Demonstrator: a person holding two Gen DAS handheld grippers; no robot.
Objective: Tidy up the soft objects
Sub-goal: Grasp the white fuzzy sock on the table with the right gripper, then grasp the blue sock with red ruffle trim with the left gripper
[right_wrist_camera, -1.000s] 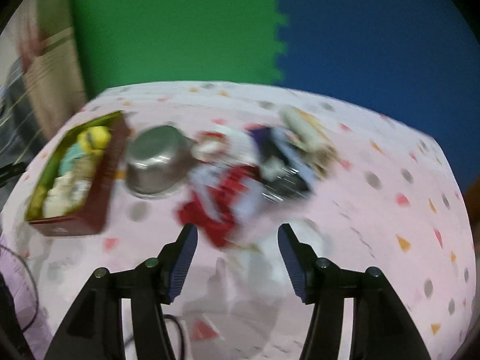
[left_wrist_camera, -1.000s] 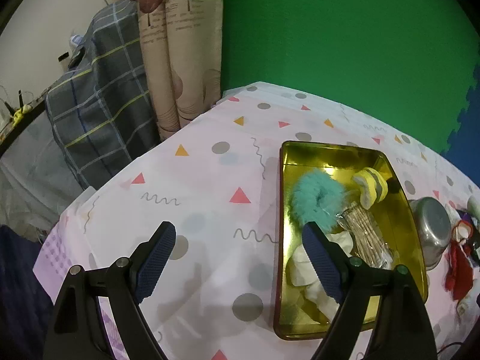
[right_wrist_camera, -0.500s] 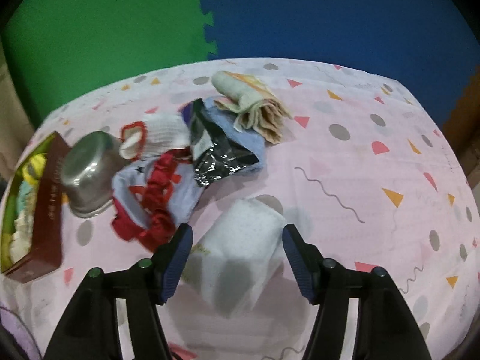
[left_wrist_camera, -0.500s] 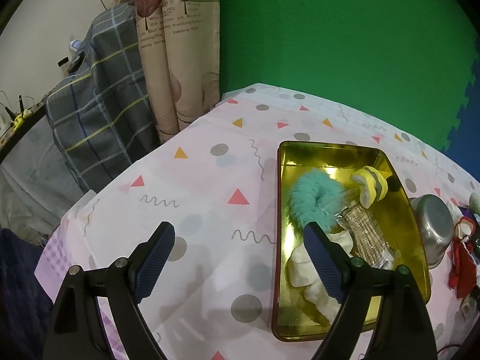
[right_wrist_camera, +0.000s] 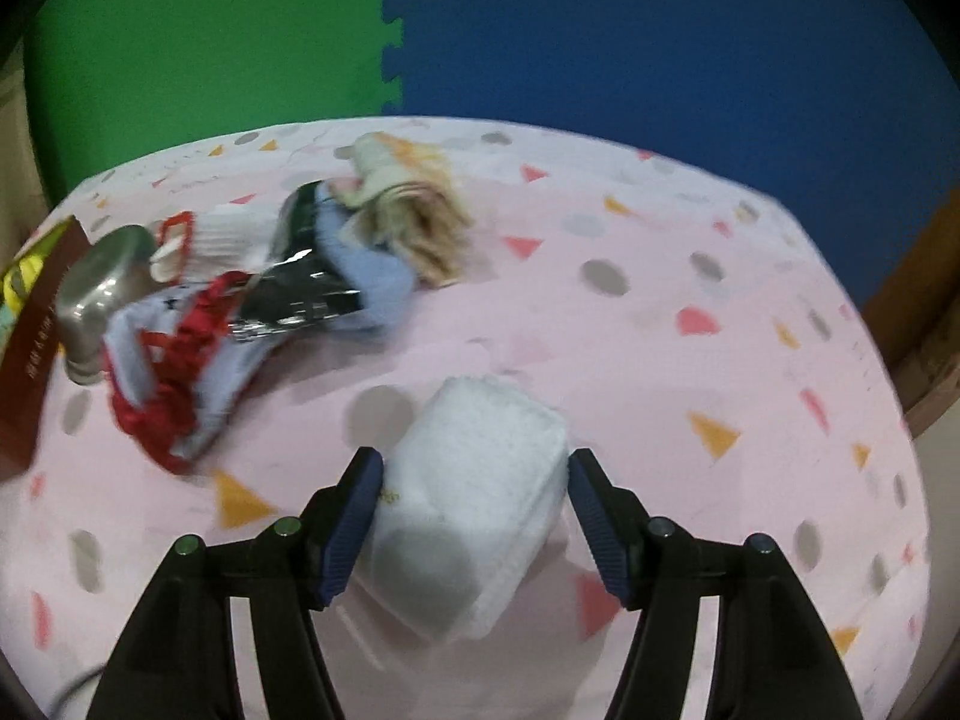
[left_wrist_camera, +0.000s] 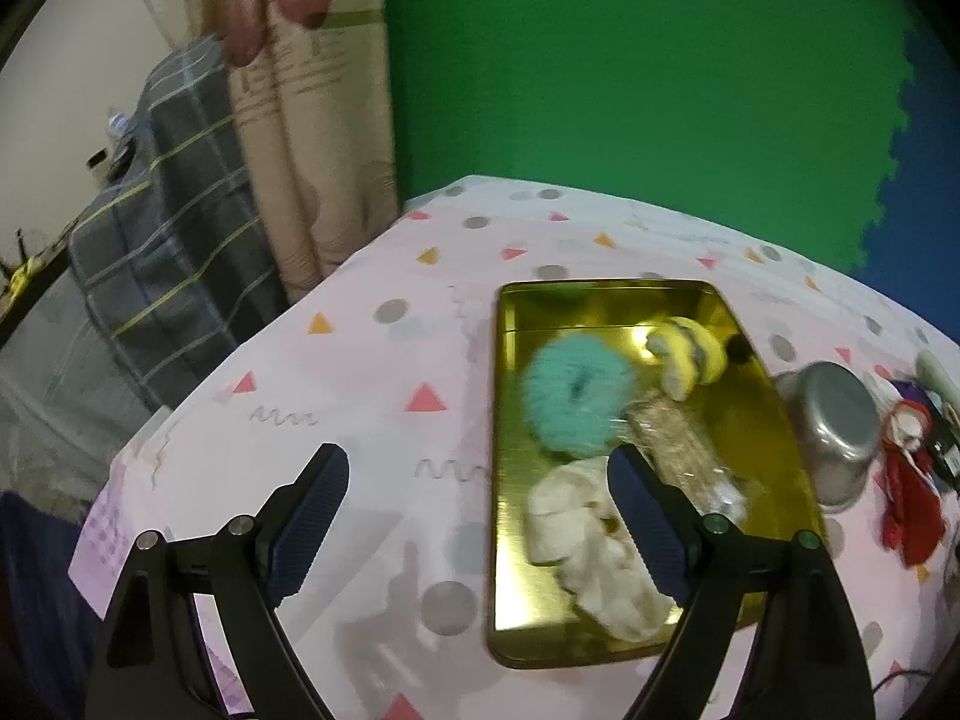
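A soft white pack (right_wrist_camera: 474, 480) lies on the pink patterned tablecloth (right_wrist_camera: 660, 360), between the jaws of my right gripper (right_wrist_camera: 474, 459). The jaws stand wide, with a gap showing at the right pad. Up and to the left is a heap of soft things: a red and white garment (right_wrist_camera: 168, 378), a blue cloth (right_wrist_camera: 372, 276), a beige folded cloth (right_wrist_camera: 408, 210) and a white sock (right_wrist_camera: 222, 234). My left gripper (left_wrist_camera: 474, 462) hangs open and empty over the left edge of the gold tray (left_wrist_camera: 600, 306). The tray holds a teal fluffy ring (left_wrist_camera: 573, 396), a yellow plush (left_wrist_camera: 690, 354) and a white cloth (left_wrist_camera: 588, 546).
A steel bowl (left_wrist_camera: 837, 420) lies tipped beside the tray's right side. A clear packet of sticks (left_wrist_camera: 678, 450) is in the tray and a shiny black packet (right_wrist_camera: 300, 294) rests on the heap. Beyond the table's left edge are a curtain (left_wrist_camera: 312, 120) and a plaid cloth (left_wrist_camera: 168, 228).
My right gripper has swung right and come down around the white pack, its jaws a little wider. The left gripper has shifted slightly towards the tray, still open.
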